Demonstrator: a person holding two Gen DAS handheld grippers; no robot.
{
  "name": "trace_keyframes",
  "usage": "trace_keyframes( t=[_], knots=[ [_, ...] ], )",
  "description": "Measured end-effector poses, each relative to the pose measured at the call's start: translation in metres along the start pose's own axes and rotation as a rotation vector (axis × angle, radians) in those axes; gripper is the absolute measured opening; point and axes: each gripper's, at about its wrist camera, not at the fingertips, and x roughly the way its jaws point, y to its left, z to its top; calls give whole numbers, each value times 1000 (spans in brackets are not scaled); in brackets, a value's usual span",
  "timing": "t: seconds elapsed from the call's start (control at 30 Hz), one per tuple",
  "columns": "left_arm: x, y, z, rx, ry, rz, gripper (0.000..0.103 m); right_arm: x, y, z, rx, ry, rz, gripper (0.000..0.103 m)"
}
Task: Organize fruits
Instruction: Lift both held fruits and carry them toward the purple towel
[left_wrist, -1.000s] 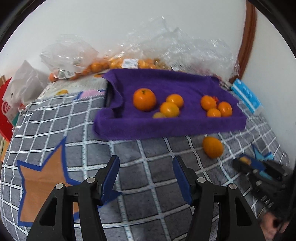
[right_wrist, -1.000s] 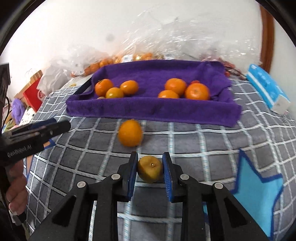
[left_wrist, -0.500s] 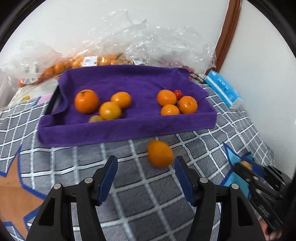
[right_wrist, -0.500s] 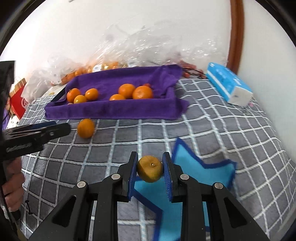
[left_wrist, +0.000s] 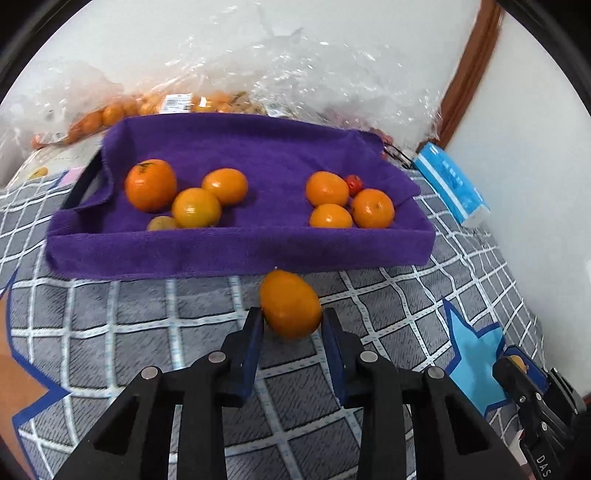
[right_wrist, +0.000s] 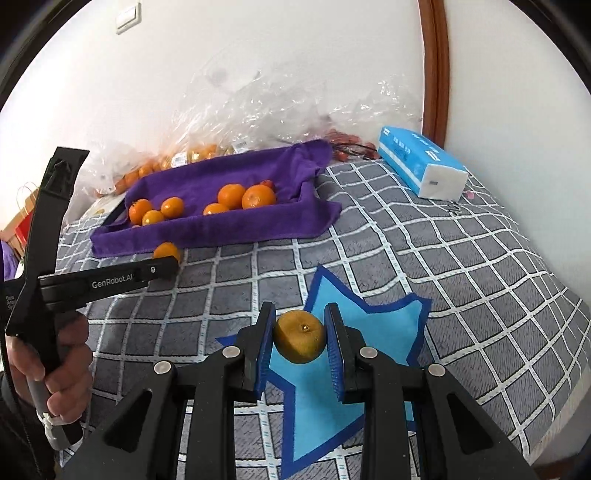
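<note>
A tray lined with a purple towel (left_wrist: 240, 254) holds several oranges in two groups and a small red fruit (left_wrist: 354, 183). A loose orange (left_wrist: 290, 304) lies on the checked grey blanket just in front of the tray. My left gripper (left_wrist: 291, 332) has its blue pads closed in around this orange, at or nearly at its sides. My right gripper (right_wrist: 300, 341) is shut on a dull yellow-brown orange (right_wrist: 300, 336) above a blue star patch (right_wrist: 354, 332). The tray (right_wrist: 207, 236) and loose orange (right_wrist: 166, 252) also show in the right wrist view.
Clear plastic bags of oranges (left_wrist: 147, 105) lie behind the tray against the white wall. A blue tissue pack (left_wrist: 450, 184) lies right of the tray, near a brown door frame (right_wrist: 436, 70). The left gripper's body and hand (right_wrist: 66, 288) fill the left of the right wrist view.
My left gripper moved forward and narrowed around the loose orange. My right gripper carried the dull orange back and to the right, away from the tray.
</note>
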Motion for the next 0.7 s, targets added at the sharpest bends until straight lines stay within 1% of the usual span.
trace_keyframes(
  t=[0.23,0.43,0.57,0.7],
  knots=[
    [-29,22,-5,-52,-26,2,31,-10,13,7,-26,-28,13,27],
    [-50,27,-7,-55,-47,11,31,-18,22,17,-29,-53,35,27],
    [-63,29,-3,-61,-75,3,31,-20,30,22,-44,-66,39,27],
    [-74,35,4,-81,-101,-2,31,-20,33,29,-43,-72,63,27]
  ],
)
